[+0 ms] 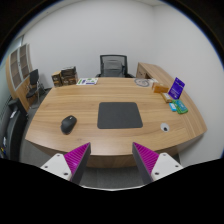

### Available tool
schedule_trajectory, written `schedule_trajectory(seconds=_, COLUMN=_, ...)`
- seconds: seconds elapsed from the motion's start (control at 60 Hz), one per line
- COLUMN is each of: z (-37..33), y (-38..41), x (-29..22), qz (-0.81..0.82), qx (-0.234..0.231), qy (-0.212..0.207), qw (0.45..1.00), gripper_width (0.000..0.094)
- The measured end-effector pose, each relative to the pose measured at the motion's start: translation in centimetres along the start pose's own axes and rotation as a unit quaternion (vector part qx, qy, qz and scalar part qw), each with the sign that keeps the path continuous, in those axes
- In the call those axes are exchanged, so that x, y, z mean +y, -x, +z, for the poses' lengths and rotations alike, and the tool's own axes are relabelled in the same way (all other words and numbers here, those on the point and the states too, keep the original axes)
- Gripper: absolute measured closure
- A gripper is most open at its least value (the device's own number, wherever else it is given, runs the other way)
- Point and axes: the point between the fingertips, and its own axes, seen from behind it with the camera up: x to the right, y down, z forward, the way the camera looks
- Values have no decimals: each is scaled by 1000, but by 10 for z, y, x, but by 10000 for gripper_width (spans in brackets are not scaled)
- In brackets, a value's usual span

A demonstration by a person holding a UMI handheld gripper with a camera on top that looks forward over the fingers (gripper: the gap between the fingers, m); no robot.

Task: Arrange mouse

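A dark mouse [68, 124] lies on the wooden table [110, 98], left of a dark grey mouse mat [120, 115]. My gripper [111, 160] is held back from the table's near edge, well short of both. Its fingers [75, 158] with magenta pads stand wide apart with nothing between them. The mouse is ahead and a little left of the left finger; the mat is straight ahead beyond the fingers.
A black office chair [115, 66] stands at the table's far side. A purple box [177, 88] and green items [179, 105] sit at the right end, a small white object [165, 127] near the front right. Papers [88, 81] lie at the back. Shelves [25, 80] stand left.
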Motion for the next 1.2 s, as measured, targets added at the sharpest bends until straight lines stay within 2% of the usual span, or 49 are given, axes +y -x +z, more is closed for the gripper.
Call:
schedule_trajectory(seconds=0.617, z=60, y=188, x=19, qz=-45, qx=-77, qy=14, qw=996, gripper_width=76)
schedule_trajectory(seconds=0.867, z=112, y=238, x=20, qz=-51, qx=-81, qy=10, qw=995, gripper_width=73)
schedule_trajectory(seconds=1.2, z=177, y=262, x=16, qz=-49, qx=-64, qy=2, qw=997, gripper_width=75)
